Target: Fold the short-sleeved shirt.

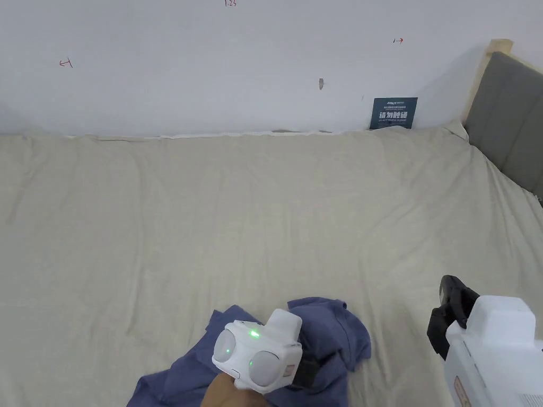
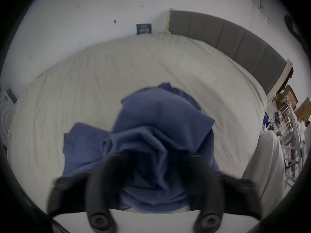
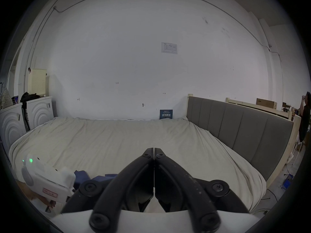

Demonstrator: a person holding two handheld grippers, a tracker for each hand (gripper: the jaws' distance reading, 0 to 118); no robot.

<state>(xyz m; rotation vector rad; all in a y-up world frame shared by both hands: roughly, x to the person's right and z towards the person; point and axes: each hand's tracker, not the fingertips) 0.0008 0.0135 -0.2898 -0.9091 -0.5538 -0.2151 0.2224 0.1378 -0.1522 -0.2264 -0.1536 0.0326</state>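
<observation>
Left gripper (image 2: 152,162) spread over crumpled shirt (image 2: 158,127) – blurred, contact unclear – right gripper (image 3: 154,150) closed, empty

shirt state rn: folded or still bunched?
Bunched: the blue shirt lies crumpled in loose folds on the bed.

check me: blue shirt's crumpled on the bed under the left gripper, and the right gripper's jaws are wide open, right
Not quite. The right gripper has its jaws shut together, holding nothing, as the right gripper view shows. The rest holds: the blue shirt lies crumpled on the bed under the left gripper.
</observation>
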